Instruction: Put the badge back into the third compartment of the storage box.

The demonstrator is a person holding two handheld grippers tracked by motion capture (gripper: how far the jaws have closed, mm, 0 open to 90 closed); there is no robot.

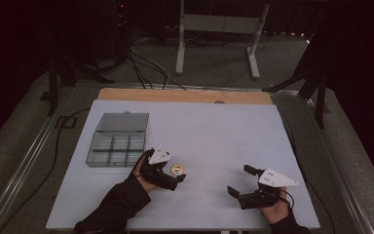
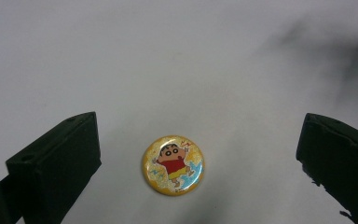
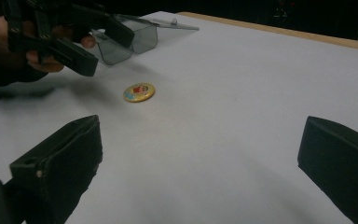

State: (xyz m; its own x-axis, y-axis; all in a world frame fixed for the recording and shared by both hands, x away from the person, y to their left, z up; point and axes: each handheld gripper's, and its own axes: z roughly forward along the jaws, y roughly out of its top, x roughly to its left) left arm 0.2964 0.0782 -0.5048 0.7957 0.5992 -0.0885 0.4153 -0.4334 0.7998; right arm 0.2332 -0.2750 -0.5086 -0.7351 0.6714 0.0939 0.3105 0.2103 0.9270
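We note the left gripper [image 1: 168, 171] poised just over the round badge [image 1: 177, 170], jaws spread wide and closed on nothing; in the left gripper view the badge [image 2: 173, 164] lies flat on the white table [image 2: 177, 60] between the two black jaws, clear of both, a little nearer the jaw at the left of that view. The badge is yellow with a cartoon figure in a red shirt, face up. We see the right gripper [image 1: 237, 180] well apart from the badge, toward the right front of the table [image 1: 209, 126], its jaws likewise wide apart and empty. From the right gripper view, the badge [image 3: 139, 92] lies beyond the jaws on bare tabletop, with the left gripper [image 3: 93, 46] hanging above and just beside it, not touching as far as we can tell. The clear compartment box [image 1: 118, 141] sits with its lid open just behind the left hand [image 1: 143, 175]; in the right gripper view the box [image 3: 130, 39] is partly hidden by the left gripper. Nothing lies between the badge and the left jaws.
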